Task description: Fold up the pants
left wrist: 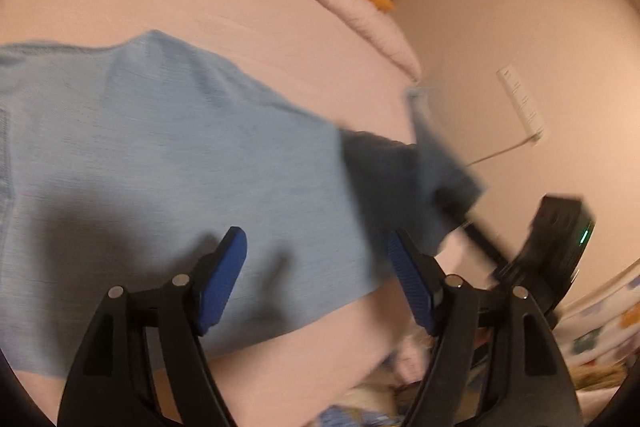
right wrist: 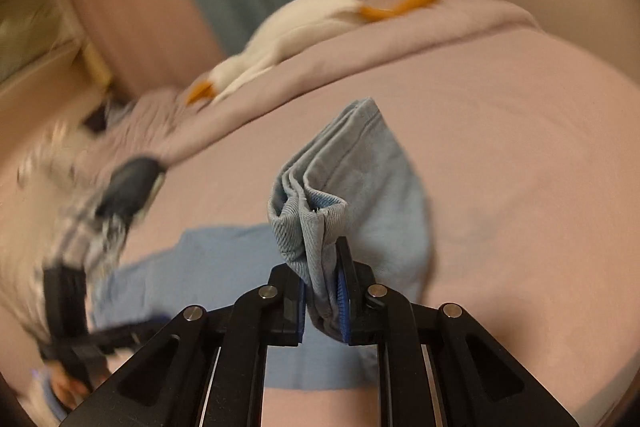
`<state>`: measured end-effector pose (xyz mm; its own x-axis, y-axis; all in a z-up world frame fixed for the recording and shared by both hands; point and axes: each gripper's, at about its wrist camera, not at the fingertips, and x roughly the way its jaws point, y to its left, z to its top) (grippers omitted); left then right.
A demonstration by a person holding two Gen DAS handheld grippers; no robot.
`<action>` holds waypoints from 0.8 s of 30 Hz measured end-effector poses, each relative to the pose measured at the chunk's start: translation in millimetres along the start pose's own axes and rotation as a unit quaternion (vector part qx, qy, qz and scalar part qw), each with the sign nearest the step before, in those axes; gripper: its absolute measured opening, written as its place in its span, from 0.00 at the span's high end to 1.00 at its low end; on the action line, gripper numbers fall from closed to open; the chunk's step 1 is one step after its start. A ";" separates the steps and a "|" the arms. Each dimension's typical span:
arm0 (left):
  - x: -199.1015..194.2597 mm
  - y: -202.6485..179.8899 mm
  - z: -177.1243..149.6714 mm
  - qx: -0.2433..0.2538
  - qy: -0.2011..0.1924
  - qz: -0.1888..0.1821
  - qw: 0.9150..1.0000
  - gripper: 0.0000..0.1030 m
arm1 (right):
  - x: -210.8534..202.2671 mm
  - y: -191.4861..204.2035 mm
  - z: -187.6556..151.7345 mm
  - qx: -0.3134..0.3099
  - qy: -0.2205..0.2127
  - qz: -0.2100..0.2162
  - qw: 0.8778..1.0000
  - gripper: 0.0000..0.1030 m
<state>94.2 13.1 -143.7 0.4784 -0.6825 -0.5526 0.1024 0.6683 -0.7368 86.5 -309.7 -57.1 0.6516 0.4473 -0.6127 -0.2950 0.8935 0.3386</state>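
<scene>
Light blue pants [left wrist: 168, 155] lie spread on the pink bed sheet [left wrist: 224, 3]. My left gripper [left wrist: 316, 275] is open and empty just above the pants' near edge. My right gripper [right wrist: 324, 291] is shut on a bunched end of the pants [right wrist: 320, 227] and holds it lifted above the sheet; the rest of the fabric [right wrist: 216, 259] trails down flat behind it. In the left wrist view the right gripper [left wrist: 560, 239] shows blurred at the right with the lifted cloth [left wrist: 432, 163]. In the right wrist view the left gripper [right wrist: 80, 319] is blurred at the left.
A folded pink duvet [right wrist: 360, 43] lies along the far side of the bed with a white plush goose [right wrist: 288, 31] on it. A wall [left wrist: 520, 27] with a white outlet strip [left wrist: 520, 103] is at the right. Patterned fabric [left wrist: 600, 319] lies by the bed's edge.
</scene>
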 end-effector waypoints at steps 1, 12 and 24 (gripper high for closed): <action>2.6 0.3 0.7 -0.010 0.002 -0.016 1.000 0.28 | 5.8 13.3 -3.9 -0.023 0.005 0.003 1.000 0.85; 2.9 20.4 11.1 -0.097 -0.004 -0.071 0.993 0.35 | 59.6 107.6 -57.6 -0.186 0.064 0.044 0.979 0.85; -38.9 21.1 15.2 -0.045 -0.068 -0.025 0.996 0.74 | 64.2 134.6 -57.4 -0.228 0.042 0.064 0.971 0.85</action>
<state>91.1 58.2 -131.9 0.5883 -0.6645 -0.4608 0.0538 0.6007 -0.7976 48.6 -158.5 -91.8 0.5360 0.5403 -0.6486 -0.6605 0.7469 0.0764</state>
